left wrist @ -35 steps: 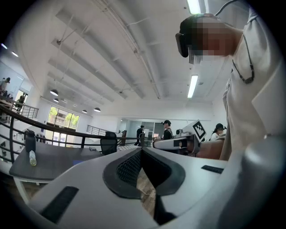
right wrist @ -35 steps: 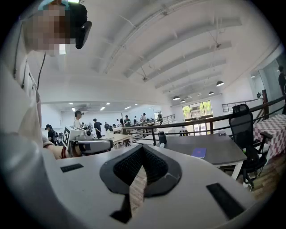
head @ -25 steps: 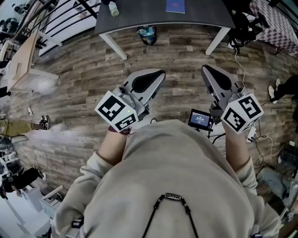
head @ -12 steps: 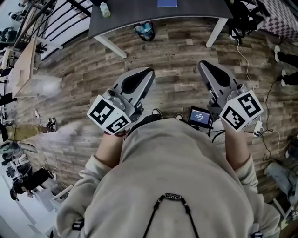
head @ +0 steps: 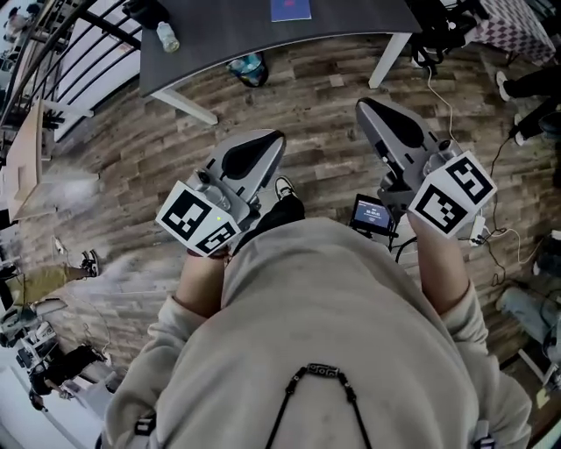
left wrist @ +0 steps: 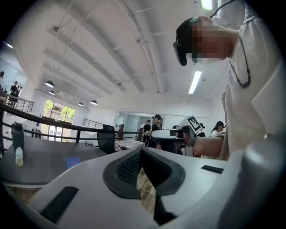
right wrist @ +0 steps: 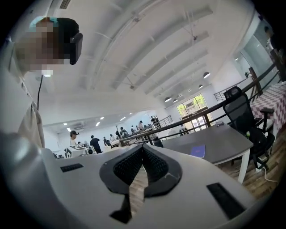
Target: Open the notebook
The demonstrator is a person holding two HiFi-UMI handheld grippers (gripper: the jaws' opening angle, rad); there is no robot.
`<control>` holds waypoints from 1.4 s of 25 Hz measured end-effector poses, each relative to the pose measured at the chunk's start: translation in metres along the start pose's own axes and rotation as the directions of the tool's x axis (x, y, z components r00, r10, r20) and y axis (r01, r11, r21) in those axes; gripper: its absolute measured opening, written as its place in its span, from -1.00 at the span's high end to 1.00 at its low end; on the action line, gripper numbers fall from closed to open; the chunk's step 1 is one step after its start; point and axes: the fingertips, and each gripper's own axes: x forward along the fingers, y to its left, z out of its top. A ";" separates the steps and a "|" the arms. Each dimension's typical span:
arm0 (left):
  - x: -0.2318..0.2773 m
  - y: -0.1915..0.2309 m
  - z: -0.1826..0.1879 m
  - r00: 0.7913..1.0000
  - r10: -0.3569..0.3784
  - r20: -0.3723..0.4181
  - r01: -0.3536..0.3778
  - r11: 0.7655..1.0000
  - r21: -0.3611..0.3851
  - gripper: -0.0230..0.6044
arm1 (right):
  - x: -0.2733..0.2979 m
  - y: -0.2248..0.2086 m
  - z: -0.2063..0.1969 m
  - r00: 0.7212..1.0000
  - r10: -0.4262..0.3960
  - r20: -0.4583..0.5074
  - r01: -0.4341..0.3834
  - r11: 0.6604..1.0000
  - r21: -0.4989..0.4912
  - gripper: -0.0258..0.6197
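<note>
The small blue-purple notebook (head: 290, 9) lies flat and closed, cover up, on the dark grey table with white legs (head: 228, 26) at the far side of the head view, well apart from both tools and close to the table's near edge. Its visible sides sit roughly square to that edge, but the top of the view cuts it off, so its long axis cannot be told there. In the right gripper view it shows as a slanted patch (right wrist: 198, 150) on the tabletop, and in the left gripper view as a faint blue square (left wrist: 73, 162). The left gripper (head: 279, 140) is held in front of the person's pale sweatshirt (head: 333, 333), pointing toward the table. Its jaws are clenched tip to tip with nothing between them. The right gripper (head: 364, 107) points the same way, also pressed together and empty. A clear plastic bottle (head: 166, 37) stands on the table's left part, well away from the notebook. A small lit screen (head: 372, 213) sits by the right hand, above the wood-plank floor (head: 316, 96).
</note>
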 end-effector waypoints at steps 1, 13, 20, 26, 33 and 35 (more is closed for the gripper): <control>0.003 0.015 0.003 1.000 -0.005 0.004 0.005 1.000 -0.001 0.91 | 0.014 -0.002 0.004 1.000 -0.005 -0.006 0.005 1.000 -0.015 0.87; 0.008 0.158 0.035 0.995 -0.098 -0.008 0.098 0.995 0.012 0.91 | 0.176 -0.026 0.038 0.994 -0.044 -0.098 0.033 0.993 -0.109 0.87; 0.011 0.206 0.024 0.994 -0.107 -0.003 0.106 0.993 -0.053 0.91 | 0.219 -0.046 0.039 0.992 -0.058 -0.115 0.049 0.996 -0.080 0.87; 0.034 0.254 0.020 0.998 -0.058 -0.023 0.056 0.995 -0.086 0.91 | 0.252 -0.088 0.046 0.990 -0.041 -0.138 0.034 0.998 -0.053 0.87; 0.088 0.289 0.037 1.000 -0.007 -0.025 0.005 0.997 -0.081 0.91 | 0.282 -0.161 0.081 0.993 -0.006 -0.118 -0.001 0.999 -0.054 0.87; 0.111 0.301 0.047 1.000 -0.005 -0.016 0.004 0.998 -0.064 0.91 | 0.290 -0.183 0.095 0.994 0.009 -0.104 -0.015 0.999 -0.051 0.87</control>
